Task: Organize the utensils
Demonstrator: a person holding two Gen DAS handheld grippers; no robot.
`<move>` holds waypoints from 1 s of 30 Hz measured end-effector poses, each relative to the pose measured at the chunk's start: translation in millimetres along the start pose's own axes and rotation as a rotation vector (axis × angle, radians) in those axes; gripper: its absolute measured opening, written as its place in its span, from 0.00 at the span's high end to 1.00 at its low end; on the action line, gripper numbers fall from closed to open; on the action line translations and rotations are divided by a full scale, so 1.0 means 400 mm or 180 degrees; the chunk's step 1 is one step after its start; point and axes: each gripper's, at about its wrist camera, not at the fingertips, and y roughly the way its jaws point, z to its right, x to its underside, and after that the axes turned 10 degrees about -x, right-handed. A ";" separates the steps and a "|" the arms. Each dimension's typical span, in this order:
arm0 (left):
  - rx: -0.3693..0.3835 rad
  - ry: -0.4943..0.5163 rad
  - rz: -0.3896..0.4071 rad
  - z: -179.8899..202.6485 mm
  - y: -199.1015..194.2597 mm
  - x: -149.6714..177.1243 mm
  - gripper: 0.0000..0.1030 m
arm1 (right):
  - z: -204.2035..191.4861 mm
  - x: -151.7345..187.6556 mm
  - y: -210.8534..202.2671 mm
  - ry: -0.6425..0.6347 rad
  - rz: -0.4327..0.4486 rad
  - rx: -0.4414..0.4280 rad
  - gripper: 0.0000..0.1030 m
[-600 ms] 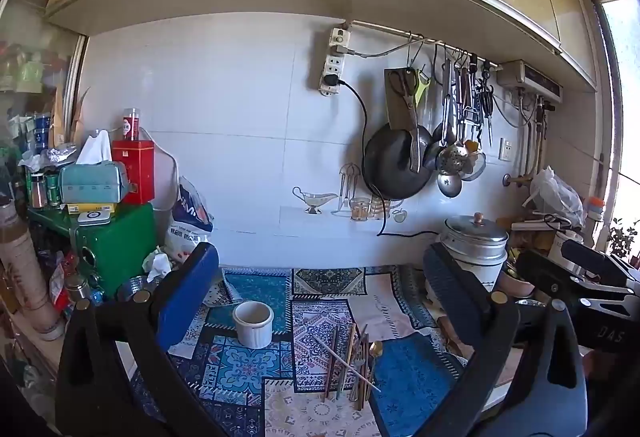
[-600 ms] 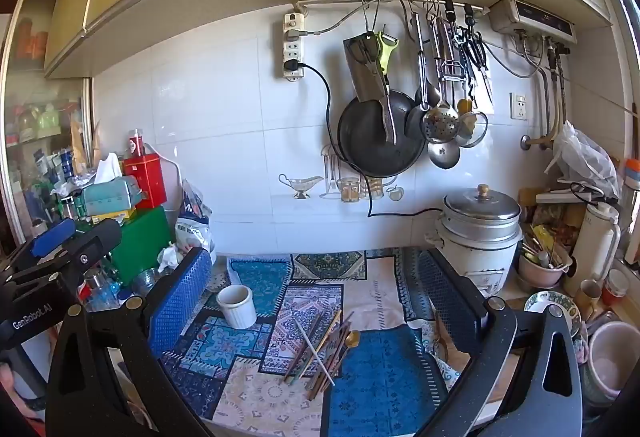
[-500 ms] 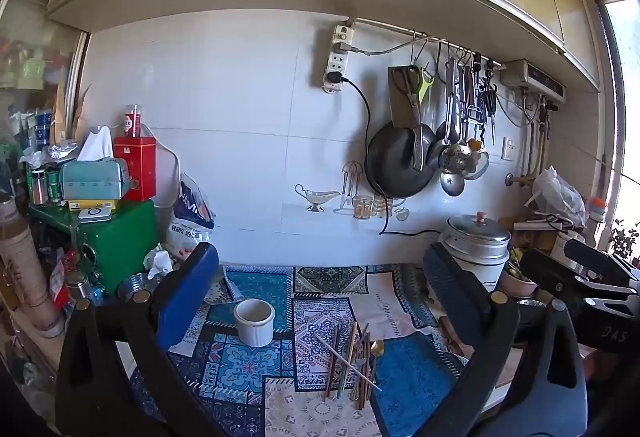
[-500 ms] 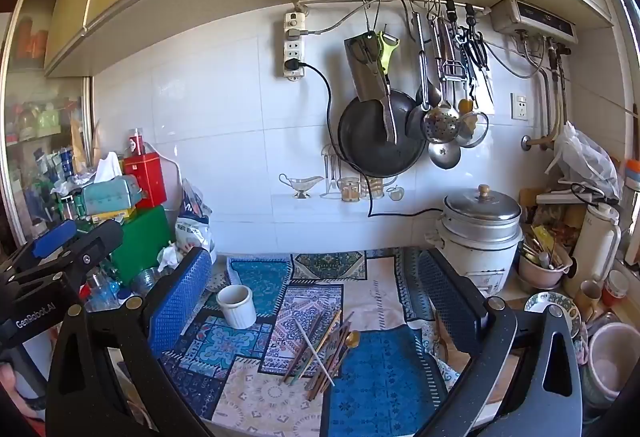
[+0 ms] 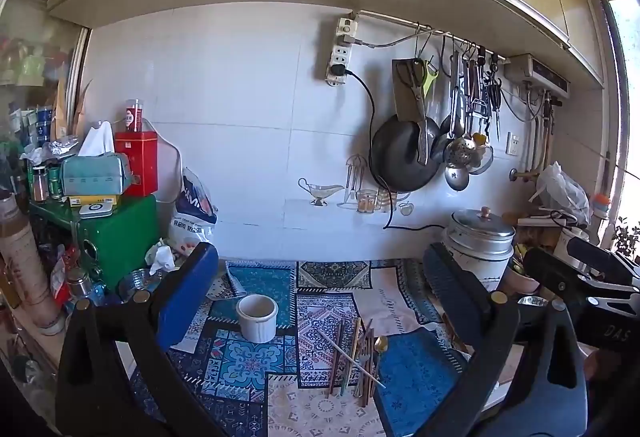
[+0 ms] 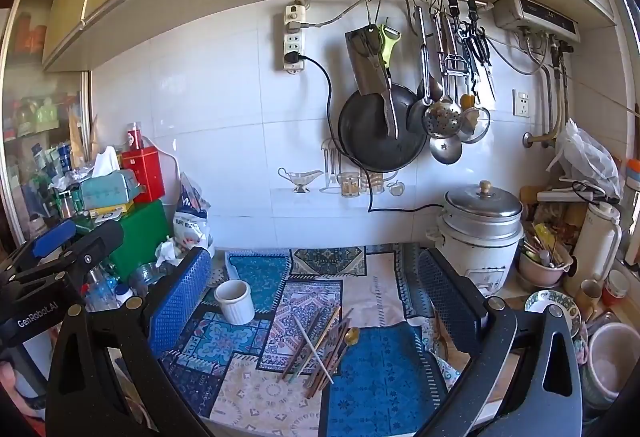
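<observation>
utensils [image 6: 320, 347] lie piled; both tongs gape empty; only right view shows dishes [image 6: 554, 307].

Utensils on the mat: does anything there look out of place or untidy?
Yes. The utensils lie in a loose crossed pile on the patterned mat, one pale chopstick slanting across the rest, while the white cup beside them stands empty.

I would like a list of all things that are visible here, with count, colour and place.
cup: one, white, on the mat, left of the utensils
utensils: one loose pile, wood and gold tones, middle of the mat
mat: one, blue patchwork, on the counter
rice cooker: one, white with steel lid, right by the wall
pan: one, black, hanging on the wall
green box: one, left
left gripper: open, empty
right gripper: open, empty
</observation>
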 end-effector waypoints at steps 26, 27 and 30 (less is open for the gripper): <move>-0.0028 0.0019 0.0029 0.008 -0.013 -0.019 0.00 | -0.010 0.001 0.004 -0.0027 -0.0018 -0.0010 0.00; -0.0025 0.0019 0.0027 0.007 -0.013 -0.018 0.00 | -0.010 0.002 0.004 -0.0028 -0.0018 -0.0012 0.00; -0.0024 0.0018 0.0029 0.006 -0.013 -0.017 0.00 | -0.013 -0.006 0.004 -0.0029 -0.0025 -0.0011 0.00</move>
